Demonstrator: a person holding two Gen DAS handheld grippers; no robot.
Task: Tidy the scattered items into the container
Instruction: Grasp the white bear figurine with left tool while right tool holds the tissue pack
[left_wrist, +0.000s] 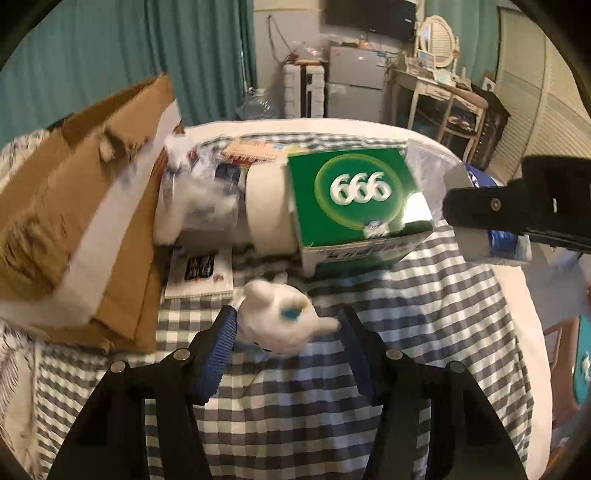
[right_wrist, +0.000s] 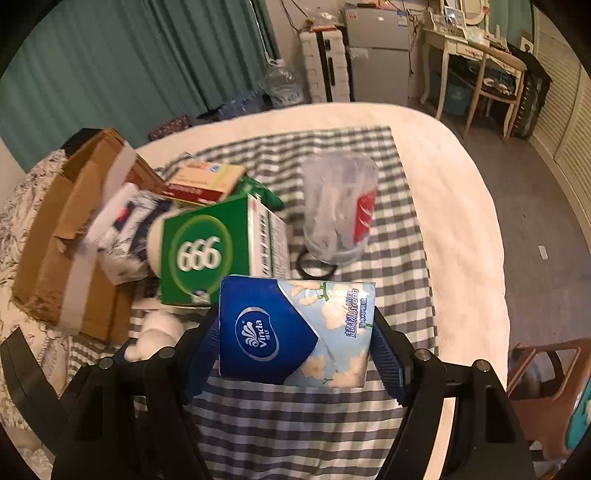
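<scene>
The right claw (right_wrist: 295, 343) grips a blue pack of Vinda tissues (right_wrist: 295, 332) crosswise, one blue pad pressed against each end, and holds it clear above the checked blanket (right_wrist: 295, 424) on the bed (right_wrist: 461, 221). The left claw (left_wrist: 288, 328) has a small white plush toy (left_wrist: 280, 317) between its fingers; the left pad touches the toy, but whether the right one presses on it I cannot tell, and the toy is blurred.

The cardboard box (left_wrist: 74, 206), the container, lies tipped on its side at the left edge of the bed, its flaps open toward the clutter. Just beside its mouth sit a crumpled white plastic bag (left_wrist: 199, 199), a roll of pale tape (left_wrist: 266, 210) and a green carton marked 666 (left_wrist: 354, 195), all close together. A flat white packet (left_wrist: 199, 273) lies on the blanket in front of them. Farther right, seen from the right claw's side, a clear plastic cup (right_wrist: 340, 206) stands on the blanket, apart from the carton.
</scene>
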